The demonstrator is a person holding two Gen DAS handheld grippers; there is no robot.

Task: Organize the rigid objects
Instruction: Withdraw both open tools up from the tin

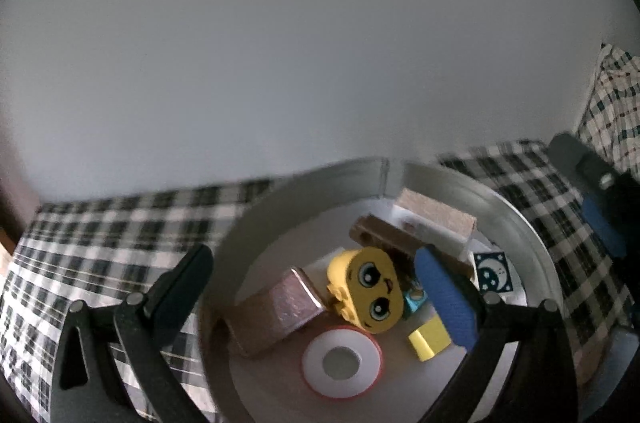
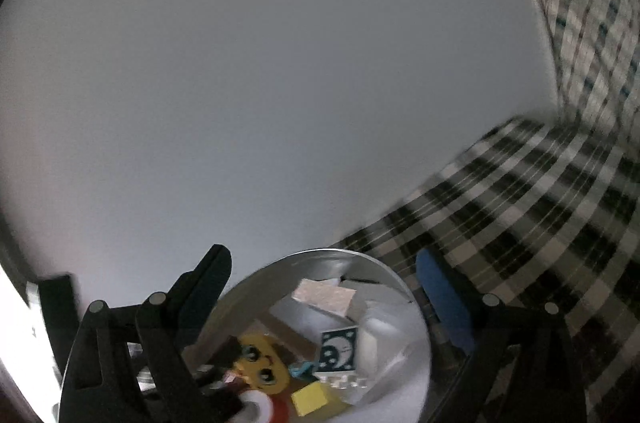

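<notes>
A round metal tin [image 1: 516, 219] sits on a checked cloth and holds several toy pieces. In it are a yellow face block [image 1: 370, 289], a pinkish box [image 1: 280, 311], a red-and-white ring [image 1: 342, 361], a yellow cube [image 1: 430, 339], a moon tile [image 1: 492, 271] and wooden blocks [image 1: 436, 213]. My left gripper [image 1: 316, 271] is open and straddles the tin's near left rim, empty. My right gripper [image 2: 324, 275] is open above the same tin [image 2: 416, 327], empty. The face block [image 2: 262, 363], moon tile [image 2: 338, 349] and yellow cube [image 2: 314, 399] show below it.
The checked cloth [image 1: 112, 223] covers the surface around the tin and rises in a fold at the right [image 2: 592, 23]. A plain pale wall [image 1: 280, 43] fills the background. The other gripper's blue-padded finger [image 1: 600, 223] shows at the right edge of the left wrist view.
</notes>
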